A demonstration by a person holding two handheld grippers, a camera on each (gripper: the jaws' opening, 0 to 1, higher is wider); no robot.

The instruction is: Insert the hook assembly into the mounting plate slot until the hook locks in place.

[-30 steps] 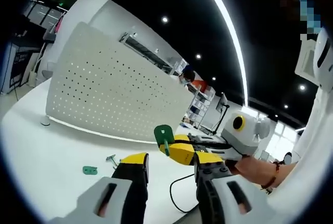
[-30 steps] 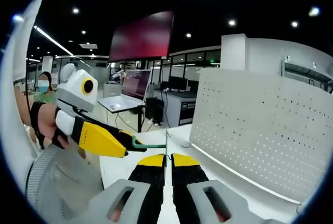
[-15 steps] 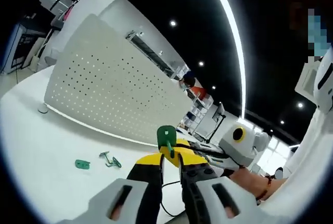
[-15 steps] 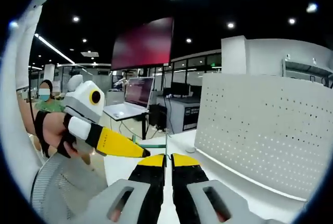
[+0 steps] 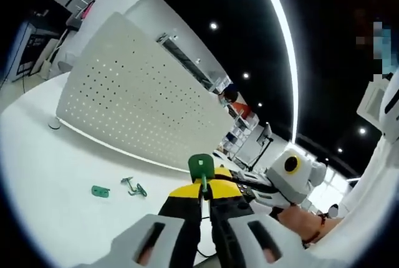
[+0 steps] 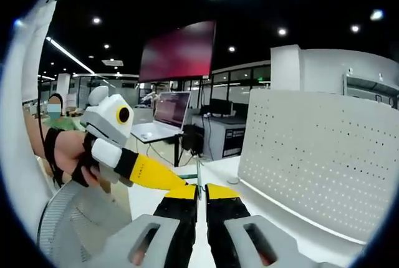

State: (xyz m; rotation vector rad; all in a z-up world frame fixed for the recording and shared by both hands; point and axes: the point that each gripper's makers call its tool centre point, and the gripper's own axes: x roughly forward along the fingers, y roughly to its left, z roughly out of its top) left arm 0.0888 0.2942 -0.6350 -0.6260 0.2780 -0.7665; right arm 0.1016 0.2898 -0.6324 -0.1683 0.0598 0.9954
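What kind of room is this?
Probably a big office or lab. There is a white table with a pegboard standing on it, a laptop on a desk, a red screen above, and long ceiling lights.

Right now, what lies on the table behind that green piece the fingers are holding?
Behind the green hook piece stands a white pegboard; two small green parts lie on the table. Its stem is hidden between the fingers.

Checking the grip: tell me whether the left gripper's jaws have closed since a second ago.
Yes. The left gripper has closed onto the green hook assembly; the earlier gap is gone, with the pegboard behind.
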